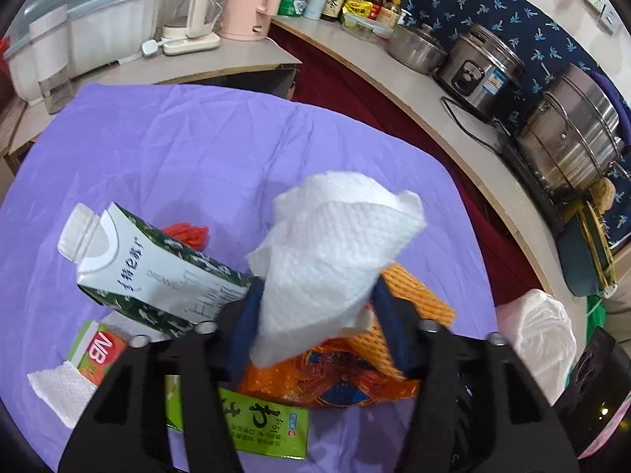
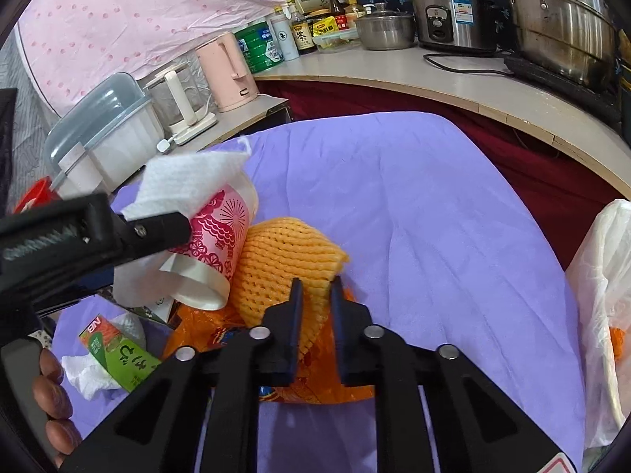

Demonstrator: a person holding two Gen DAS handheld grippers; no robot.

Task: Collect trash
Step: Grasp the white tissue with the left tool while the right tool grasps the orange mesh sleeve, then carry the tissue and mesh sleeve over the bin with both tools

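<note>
Left gripper [image 1: 315,295]: clamped on pink-patterned paper cup [image 2: 217,232] stuffed with white paper towel [image 1: 331,244]
Right gripper [image 2: 315,295]: pinching orange foam fruit net [image 2: 284,256], just right of the cup

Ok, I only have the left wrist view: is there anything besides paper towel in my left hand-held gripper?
Observer: Yes. The paper towel is stuffed into a pink-patterned paper cup, and the left hand-held gripper clamps across both.
Operator: And the right one? It's out of my frame.
Observer: The right hand-held gripper is shut on the near edge of the yellow foam net, just beside that cup.
</note>
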